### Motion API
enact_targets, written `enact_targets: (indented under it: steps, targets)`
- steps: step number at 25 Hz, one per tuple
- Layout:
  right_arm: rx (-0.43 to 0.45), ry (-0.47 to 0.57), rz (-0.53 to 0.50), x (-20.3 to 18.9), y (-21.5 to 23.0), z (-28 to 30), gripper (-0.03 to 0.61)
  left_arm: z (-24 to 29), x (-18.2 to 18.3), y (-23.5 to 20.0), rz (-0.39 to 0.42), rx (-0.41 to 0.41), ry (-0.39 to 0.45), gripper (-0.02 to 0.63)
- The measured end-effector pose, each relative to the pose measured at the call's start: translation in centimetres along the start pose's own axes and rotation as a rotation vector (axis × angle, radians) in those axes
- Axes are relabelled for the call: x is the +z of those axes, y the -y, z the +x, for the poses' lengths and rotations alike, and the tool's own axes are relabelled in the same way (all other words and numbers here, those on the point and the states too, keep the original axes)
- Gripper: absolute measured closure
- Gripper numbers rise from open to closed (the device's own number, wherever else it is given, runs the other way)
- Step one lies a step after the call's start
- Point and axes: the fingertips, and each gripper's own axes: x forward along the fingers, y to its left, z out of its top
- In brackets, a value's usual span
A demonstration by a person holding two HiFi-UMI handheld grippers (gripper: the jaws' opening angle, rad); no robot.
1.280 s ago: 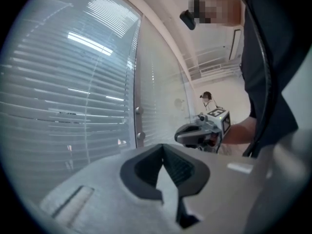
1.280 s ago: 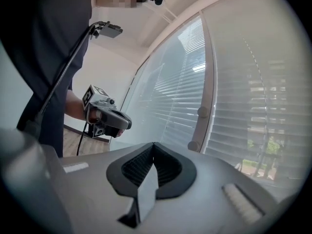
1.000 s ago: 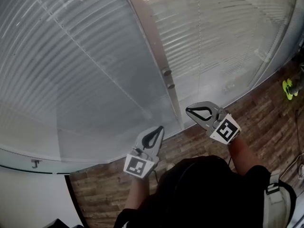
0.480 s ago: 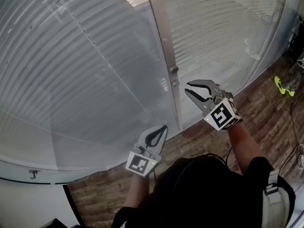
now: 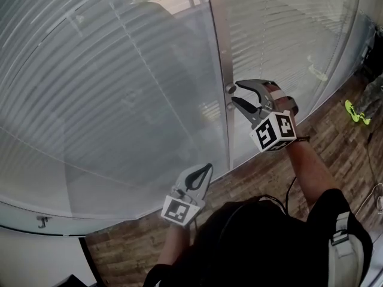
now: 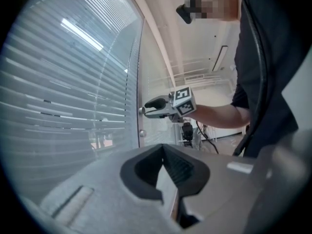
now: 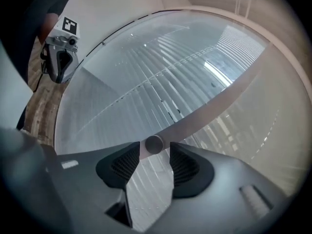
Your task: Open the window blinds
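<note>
White slatted blinds (image 5: pixel 119 94) hang closed behind the glass on both sides of a grey upright post (image 5: pixel 220 52). Two small round knobs sit on the post, the upper knob (image 5: pixel 230 89) above the lower knob (image 5: pixel 231 106). My right gripper (image 5: pixel 239 94) is raised to the post, and its jaws have just been opening. In the right gripper view the upper knob (image 7: pixel 154 144) sits between the jaw tips of the right gripper (image 7: pixel 154 152), and the pads do not press on it. My left gripper (image 5: pixel 207 168) hangs lower, shut and empty, away from the post.
Brown wood-pattern floor (image 5: pixel 335 130) runs along the foot of the glass. A yellow-green object (image 5: pixel 355 110) lies on it at the far right. A white wall section with a small hook (image 5: pixel 40 222) is at the lower left.
My right gripper has risen and moved left toward the post, rolled, and its jaws have gone from shut to open around the upper knob. The left gripper shifted only a little.
</note>
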Motion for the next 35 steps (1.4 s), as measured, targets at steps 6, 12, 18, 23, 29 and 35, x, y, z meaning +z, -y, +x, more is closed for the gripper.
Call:
enact_targets:
  steps: [6, 12, 18, 23, 29, 35]
  targets:
    - [-0.029, -0.042, -0.065, 0.7, 0.0, 1.1, 0.39, -1.7, -0.3, -0.6, 0.0, 0.021, 0.001, 0.609]
    - [-0.074, -0.098, -0.151, 0.3, -0.1, 1.4, 0.456, -3.3, -0.6, -1.3, -0.006, 0.044, -0.001, 0.609]
    - [-0.084, -0.112, -0.137, 0.3, -0.1, 1.6, 0.456, -3.9, -0.9, -1.5, -0.01, 0.049, -0.005, 0.609]
    - [-0.073, -0.071, 0.047, 0.4, 0.2, 1.5, 0.449, -3.9, -1.0, -1.3, -0.009, 0.039, -0.007, 0.609]
    - [-0.096, 0.012, 0.422, 0.2, 0.8, 1.5, 0.449, -3.7, -1.4, -1.1, -0.02, 0.026, -0.015, 0.609]
    - [-0.123, 0.125, 0.834, -0.8, 1.1, 1.7, 0.448, -3.5, -1.6, -1.0, -0.034, 0.012, -0.008, 0.609]
